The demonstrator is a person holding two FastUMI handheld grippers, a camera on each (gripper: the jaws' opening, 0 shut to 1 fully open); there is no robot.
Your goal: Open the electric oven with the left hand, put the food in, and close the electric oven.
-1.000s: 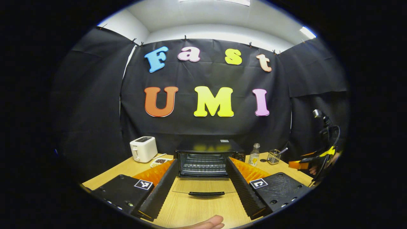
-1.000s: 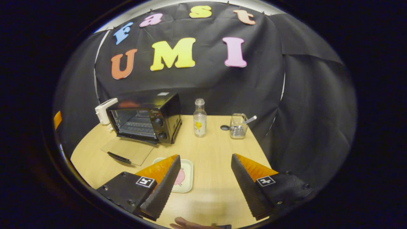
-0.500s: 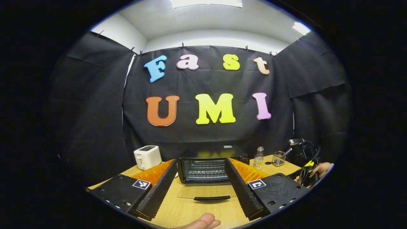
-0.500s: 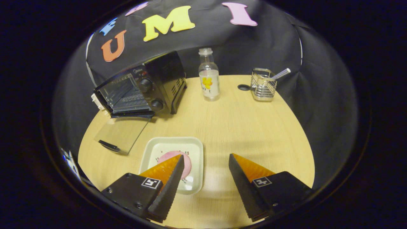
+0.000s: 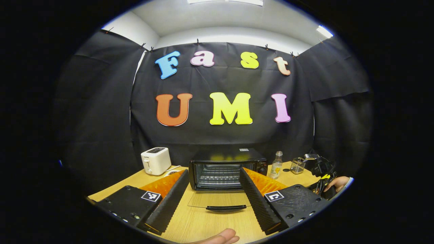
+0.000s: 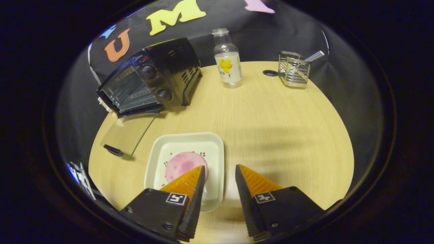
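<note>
The black electric oven stands at the table's far left, its glass door lying flat open. The right gripper hovers, jaws parted and empty, straddling the near right rim of the white square plate bearing 1 pink round food slice. Descend squarely; clamp the rim firmly. The left gripper waits, jaws apart.
</note>
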